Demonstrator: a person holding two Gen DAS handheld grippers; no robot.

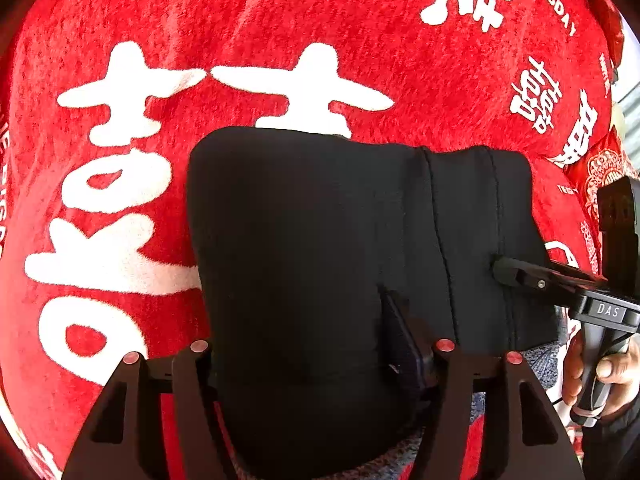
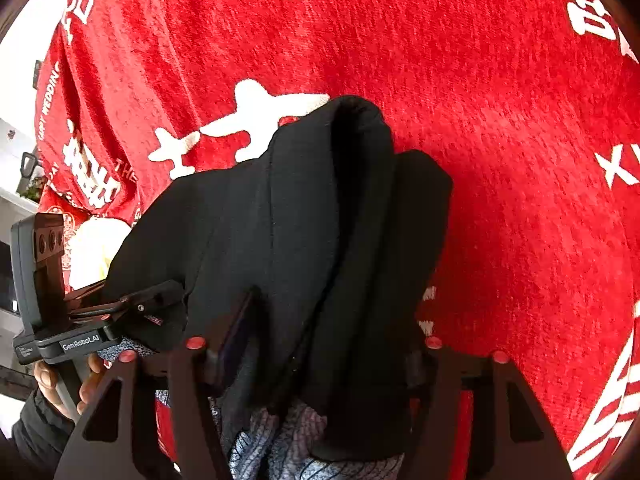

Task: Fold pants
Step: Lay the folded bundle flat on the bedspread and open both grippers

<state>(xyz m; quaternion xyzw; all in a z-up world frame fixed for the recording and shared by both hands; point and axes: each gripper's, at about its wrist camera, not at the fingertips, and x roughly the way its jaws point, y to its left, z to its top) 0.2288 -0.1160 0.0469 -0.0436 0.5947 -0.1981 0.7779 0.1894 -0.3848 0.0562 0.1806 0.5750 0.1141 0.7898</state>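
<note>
surface: red plush blanket [image 1: 248, 20] with white characters
pants: black pants [image 1: 320, 232] folded into a thick bundle on the blanket, grey patterned fabric [image 2: 276, 436] under the near edge
left gripper [image 1: 320, 352]: fingers apart, bundle between them
right gripper [image 2: 316, 344]: fingers apart, straddling the bundle's near edge

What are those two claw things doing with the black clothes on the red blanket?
A person is folding black pants on a red blanket printed with big white characters. They hold a claw-like gripper in each hand. The left gripper and the right gripper both sit at the near edge of the pants, with dark cloth lying between their fingers. The pants already look doubled over into a short, thick stack. A grey patterned cloth peeks out underneath. Whether the fingers squeeze the cloth is hard to tell.
</note>
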